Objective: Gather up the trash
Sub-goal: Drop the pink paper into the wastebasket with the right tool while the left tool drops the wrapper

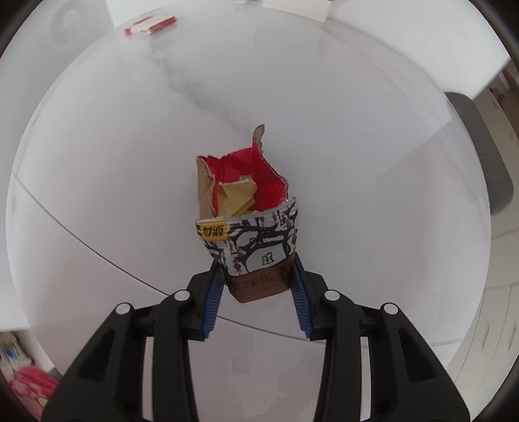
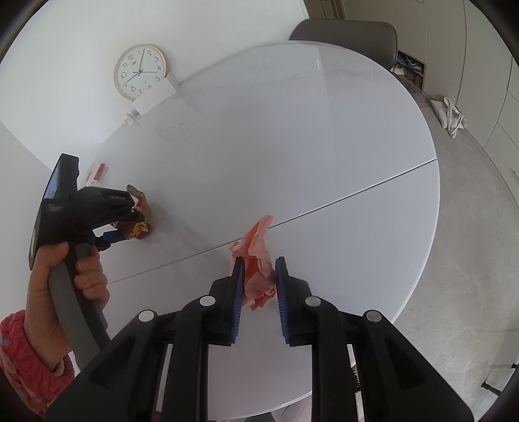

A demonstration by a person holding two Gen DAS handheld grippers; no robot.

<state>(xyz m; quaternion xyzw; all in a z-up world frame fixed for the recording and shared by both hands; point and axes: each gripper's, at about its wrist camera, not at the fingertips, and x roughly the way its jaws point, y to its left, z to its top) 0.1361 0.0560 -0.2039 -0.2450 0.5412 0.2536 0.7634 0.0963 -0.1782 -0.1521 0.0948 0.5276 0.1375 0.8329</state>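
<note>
Pink paper (image 2: 259,259) pinched in your right claw (image 2: 258,276), torn bag (image 1: 246,220) clamped in your left claw (image 1: 256,276): both lifted off the bench (image 2: 292,146), a bin comes next.

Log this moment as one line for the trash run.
left gripper: shut on snack bag | right gripper: shut on pink paper | red wrapper: on table

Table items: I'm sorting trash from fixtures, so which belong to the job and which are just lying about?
Job: torn snack bag in left gripper; pink crumpled paper in right gripper; red-and-white wrapper.

Lying about: clock; white card; chair.
</note>
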